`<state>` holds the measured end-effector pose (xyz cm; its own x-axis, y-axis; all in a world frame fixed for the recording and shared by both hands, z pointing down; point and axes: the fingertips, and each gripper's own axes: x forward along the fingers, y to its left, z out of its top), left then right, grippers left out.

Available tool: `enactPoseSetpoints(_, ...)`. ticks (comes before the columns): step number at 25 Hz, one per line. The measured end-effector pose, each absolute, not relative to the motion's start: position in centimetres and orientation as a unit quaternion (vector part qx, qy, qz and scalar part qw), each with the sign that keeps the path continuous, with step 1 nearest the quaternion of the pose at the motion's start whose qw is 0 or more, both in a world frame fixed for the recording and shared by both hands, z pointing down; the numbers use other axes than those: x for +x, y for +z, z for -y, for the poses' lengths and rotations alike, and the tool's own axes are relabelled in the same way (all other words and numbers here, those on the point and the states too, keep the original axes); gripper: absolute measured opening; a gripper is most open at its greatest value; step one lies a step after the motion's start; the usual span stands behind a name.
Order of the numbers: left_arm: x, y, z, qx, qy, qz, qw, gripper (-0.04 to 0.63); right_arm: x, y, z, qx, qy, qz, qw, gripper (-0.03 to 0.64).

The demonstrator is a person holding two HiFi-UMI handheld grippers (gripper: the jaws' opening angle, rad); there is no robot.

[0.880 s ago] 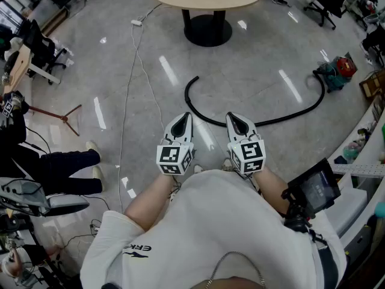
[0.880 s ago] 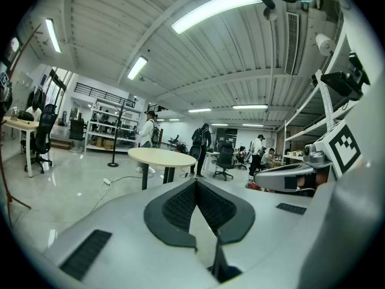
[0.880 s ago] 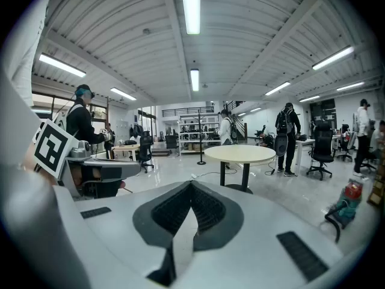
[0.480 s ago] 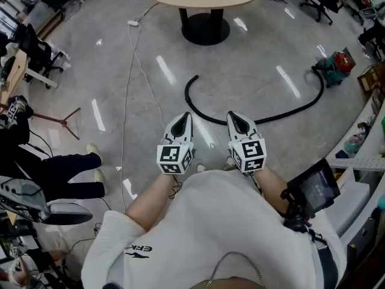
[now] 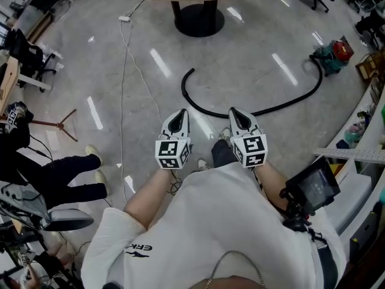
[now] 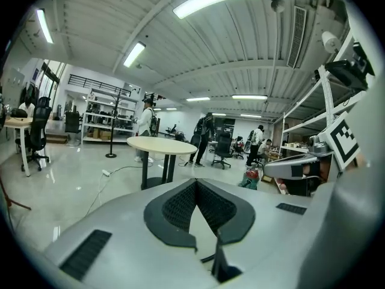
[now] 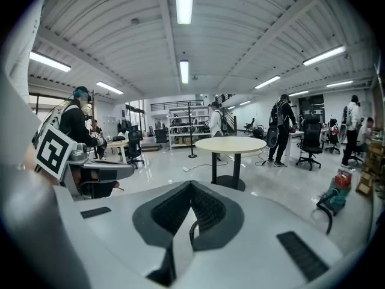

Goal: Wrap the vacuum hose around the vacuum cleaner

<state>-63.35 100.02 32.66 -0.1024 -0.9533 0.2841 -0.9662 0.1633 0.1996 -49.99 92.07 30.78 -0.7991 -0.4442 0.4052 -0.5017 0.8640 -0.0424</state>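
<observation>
1. Now, with the job seemingly not yet begun, a person stands on the polished floor (image 5: 252, 71) holding the left gripper (image 5: 180, 114) and the right gripper (image 5: 236, 112) out side by side, both tipped slightly downward.
2. Both pairs of jaws are pressed together with nothing between them, as the left gripper view (image 6: 195, 183) and the right gripper view (image 7: 191, 185) show.
3. The black vacuum hose (image 5: 183, 90) lies loose on the floor just ahead of and below the jaws. Its near stretch passes beneath the right gripper's tip, and its free end curls away ahead of the left jaws.
4. The green-and-red vacuum cleaner (image 5: 332, 52) sits well ahead of the right jaws and far off to their right. The hose's far end runs to it, and no turn of hose is wound on the body yet.
5. The hose looks light, bendy and somewhat springy. It probably holds its sweeping curve, slides easily on the glossy floor and tries to uncoil when released.
6. A sensible hold seems to be near the free end, pinched across its width once the jaws are spread, with the other gripper feeding slack further along. The cleaner looks small, so a hard tug may drag it.
</observation>
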Motion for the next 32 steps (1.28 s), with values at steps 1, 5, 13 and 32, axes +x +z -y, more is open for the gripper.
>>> enactPoseSetpoints(1, -64.2, 33.5, -99.8, 0.647, 0.023, 0.741, 0.178, 0.003, -50.6, 31.6, -91.8, 0.253, 0.075, 0.944, 0.197, 0.003)
enactPoseSetpoints(5, -68.7, 35.7, -97.4, 0.647, 0.042, 0.737, 0.192, 0.003, -54.4, 33.8, -88.8, 0.259, 0.086, 0.938, 0.212, 0.003)
enactPoseSetpoints(13, -70.7, 39.4, -89.2, 0.649, 0.102, 0.721, 0.221, 0.003, -53.7, 38.8, -79.2, 0.281, 0.116, 0.916, 0.262, 0.003)
enactPoseSetpoints(32, -71.0, 62.5, -77.5, 0.697, 0.287, 0.591, 0.285, 0.003, -50.3, 62.5, -69.7, 0.274, 0.175, 0.851, 0.413, 0.003)
